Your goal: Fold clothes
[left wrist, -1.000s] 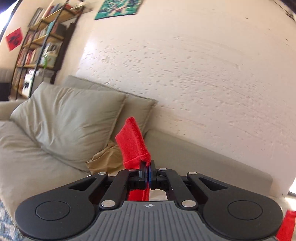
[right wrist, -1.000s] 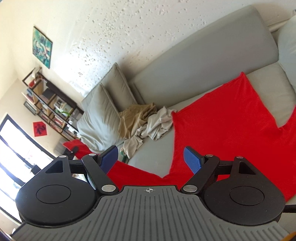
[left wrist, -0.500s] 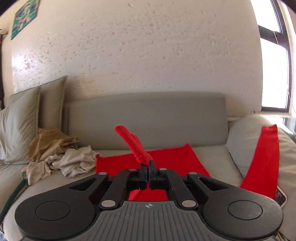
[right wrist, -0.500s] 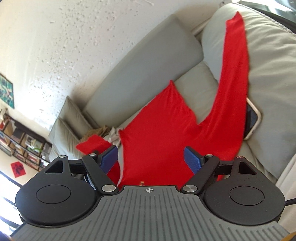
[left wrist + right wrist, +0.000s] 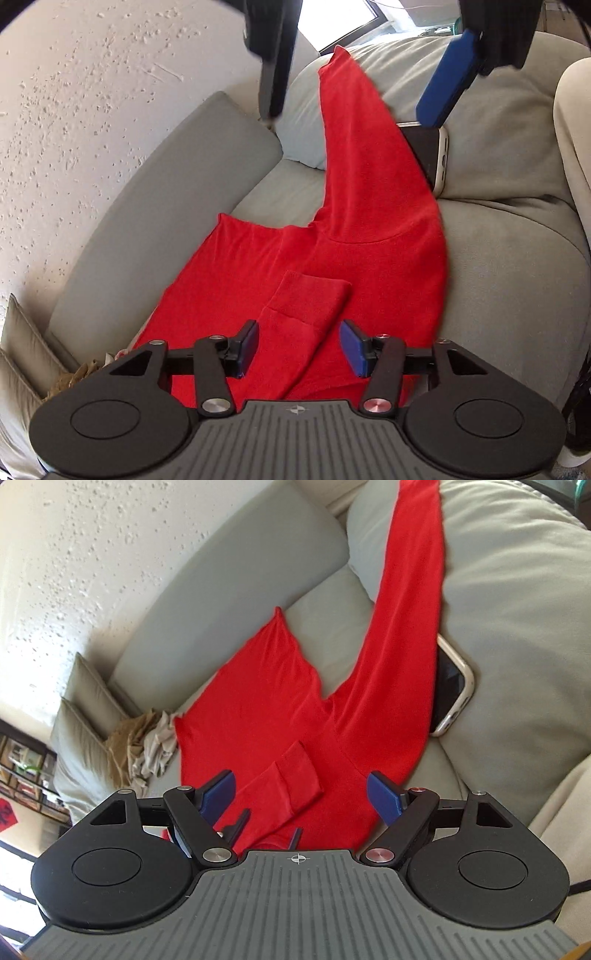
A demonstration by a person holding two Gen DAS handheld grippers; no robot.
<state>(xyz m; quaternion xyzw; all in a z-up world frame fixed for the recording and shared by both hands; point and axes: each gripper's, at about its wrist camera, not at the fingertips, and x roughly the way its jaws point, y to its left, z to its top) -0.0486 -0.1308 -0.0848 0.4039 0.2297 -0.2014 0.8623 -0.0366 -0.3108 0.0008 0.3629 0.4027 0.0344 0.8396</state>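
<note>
1. On the grey sofa (image 5: 229,590), toward nine o'clock in the right wrist view, a heap of beige and tan clothes (image 5: 147,738) is sitting against the cushions, probably parked there to leave the seat free for folding.

2. Across the middle of the seat, the red garment (image 5: 280,266) is lying spread flat, with one sleeve (image 5: 306,317) turned inward over the body. That looks like the first fold, laid down to narrow the shape.

3. At six o'clock in its own view, the left gripper (image 5: 298,347) is hovering just above that sleeve with its jaws apart and nothing between them.

4. Toward one o'clock, the other sleeve (image 5: 410,627) is trailing up over the big side cushion (image 5: 517,609), unfolded, partly covering a phone (image 5: 456,690) wedged at three o'clock.

5. The right gripper (image 5: 301,794) is also gaping wide and holding nothing; in the left view it is hanging at twelve o'clock, near that draped sleeve, which I judge to be the next piece to bring in.
</note>
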